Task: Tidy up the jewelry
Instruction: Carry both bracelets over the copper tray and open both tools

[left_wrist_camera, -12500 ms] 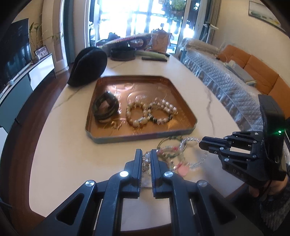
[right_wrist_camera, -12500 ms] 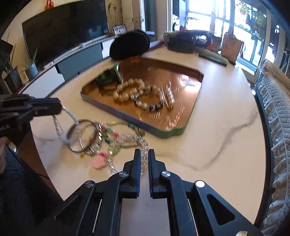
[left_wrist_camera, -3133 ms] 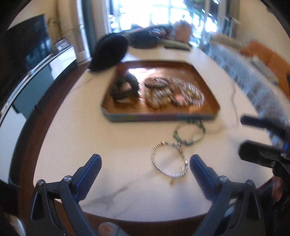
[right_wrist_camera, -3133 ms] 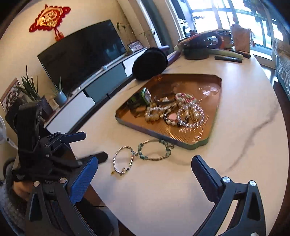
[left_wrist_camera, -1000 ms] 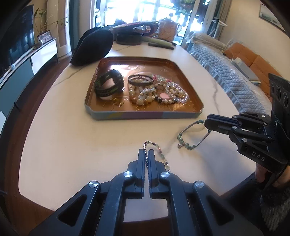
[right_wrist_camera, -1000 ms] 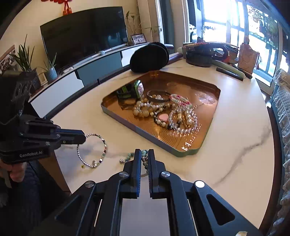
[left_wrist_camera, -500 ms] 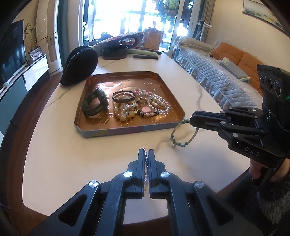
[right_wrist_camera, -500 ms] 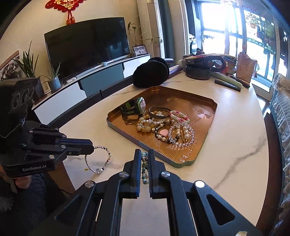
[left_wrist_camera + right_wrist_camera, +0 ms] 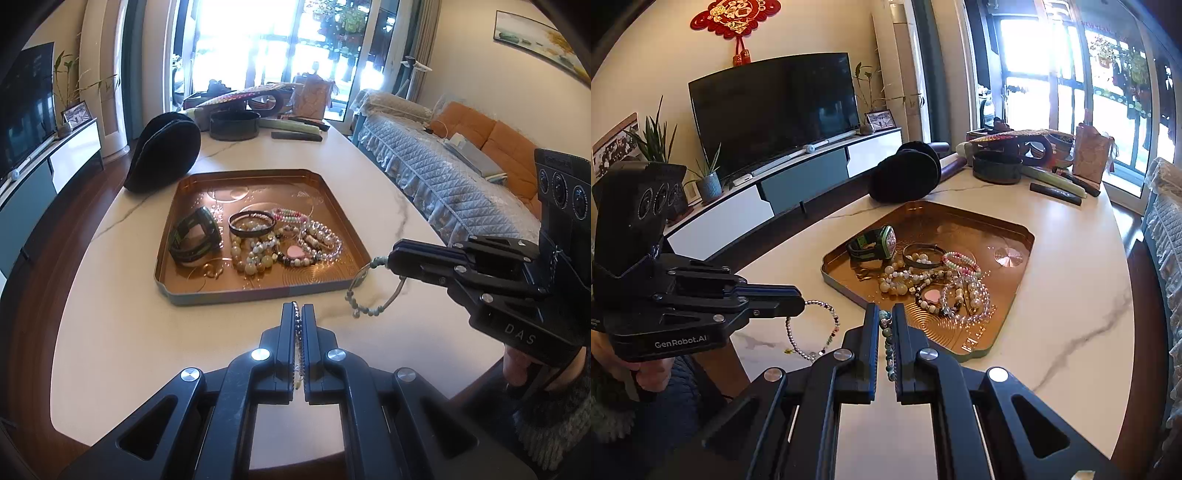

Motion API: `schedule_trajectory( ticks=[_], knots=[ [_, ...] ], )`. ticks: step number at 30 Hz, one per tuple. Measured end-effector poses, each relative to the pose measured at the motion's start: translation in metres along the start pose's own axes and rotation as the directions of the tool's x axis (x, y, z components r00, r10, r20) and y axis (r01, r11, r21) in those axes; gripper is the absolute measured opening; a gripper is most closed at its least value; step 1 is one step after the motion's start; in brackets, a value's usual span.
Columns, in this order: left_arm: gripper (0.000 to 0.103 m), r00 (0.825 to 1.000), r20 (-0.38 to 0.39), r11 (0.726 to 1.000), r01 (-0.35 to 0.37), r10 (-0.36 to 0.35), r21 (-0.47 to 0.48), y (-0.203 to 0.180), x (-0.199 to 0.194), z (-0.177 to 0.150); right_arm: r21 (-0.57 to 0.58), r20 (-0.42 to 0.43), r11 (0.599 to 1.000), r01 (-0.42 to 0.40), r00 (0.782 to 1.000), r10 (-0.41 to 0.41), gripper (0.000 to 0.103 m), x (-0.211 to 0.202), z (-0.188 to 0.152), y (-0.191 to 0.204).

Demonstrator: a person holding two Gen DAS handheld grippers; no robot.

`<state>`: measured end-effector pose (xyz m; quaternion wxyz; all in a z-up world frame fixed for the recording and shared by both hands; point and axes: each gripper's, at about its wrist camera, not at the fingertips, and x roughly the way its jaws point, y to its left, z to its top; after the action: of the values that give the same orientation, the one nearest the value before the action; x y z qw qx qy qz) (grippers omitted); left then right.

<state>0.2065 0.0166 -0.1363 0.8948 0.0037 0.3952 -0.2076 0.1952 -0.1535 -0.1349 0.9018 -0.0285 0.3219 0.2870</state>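
The left tool is pinching a silver beaded bracelet between its pressed-together fingers; in the right wrist view the loop is hanging free below the tips, clear of the tabletop, near the tabletop's near edge. The right tool is likewise pressed together, pinching a green beaded bracelet; in the left wrist view that loop is dangling from the tips just beside the near right corner of the copper tray, above the white marble surface.

The tray is sitting about midway along the tabletop, with its front wall facing both tools. Inside it a green and black watch is lying toward the left side, a dark bangle is resting beside it, and a heap of pearl and bead bracelets with a pink heart charm is filling the middle and right part of the tray floor. The far half of the tray is showing bare metal.

A black round pouch is leaning just past the tray's far left corner. A dark round box and other clutter are crowding the far end of the tabletop. A person's hand is gripping the right tool's handle at the tabletop's near right edge.
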Motion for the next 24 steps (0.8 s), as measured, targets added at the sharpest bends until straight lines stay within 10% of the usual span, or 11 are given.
schedule_trajectory(
  ticks=[24],
  knots=[
    [0.003, 0.980, 0.196, 0.998, -0.050, 0.045, 0.023, -0.014, -0.030, 0.092, 0.069, 0.165, 0.996, 0.064, 0.983, -0.075, 0.006, -0.038, 0.074, -0.011]
  ],
)
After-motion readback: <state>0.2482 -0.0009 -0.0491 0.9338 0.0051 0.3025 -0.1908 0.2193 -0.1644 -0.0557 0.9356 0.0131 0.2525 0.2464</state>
